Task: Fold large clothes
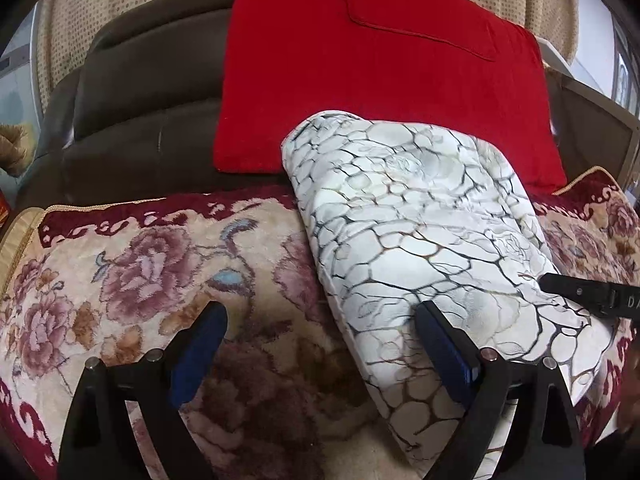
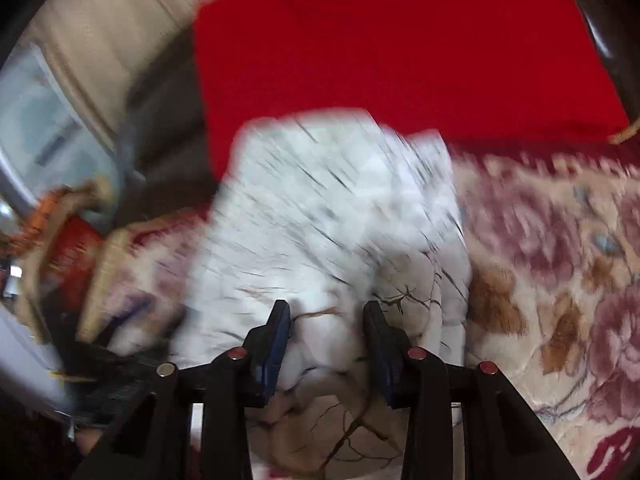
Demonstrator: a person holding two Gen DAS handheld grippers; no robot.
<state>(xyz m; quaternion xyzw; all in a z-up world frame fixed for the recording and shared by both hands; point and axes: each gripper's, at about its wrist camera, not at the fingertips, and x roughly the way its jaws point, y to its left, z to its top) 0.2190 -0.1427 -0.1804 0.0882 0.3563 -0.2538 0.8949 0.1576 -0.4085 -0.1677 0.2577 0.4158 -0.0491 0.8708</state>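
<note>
White fabric veined with dark and tan crackle lines fills the near ground: the folded garment lies as one thick rectangular bundle on the floral seat cover, its far corner against the red cushion. The left gripper hovers with its jaws wide apart, one blue-padded finger over the bare cover and the other over the bundle's near edge, clamping nothing. The right gripper has its jaws part-way apart with a puff of the white cloth bulging between them; that view is smeared, so whether the pads actually press the fabric cannot be told. In the left view, one black finger of it reaches in over the bundle's right side. The risk, as judged from here, is that a pull with cloth snagged between those pads would drag the top layer and spring the fold open, or slide the whole bundle off the cover's front edge. Counted: one white garment, two grippers, one red cushion with a second red piece above it, one floral cover, one dark sofa back and a beige dotted curtain behind.
</note>
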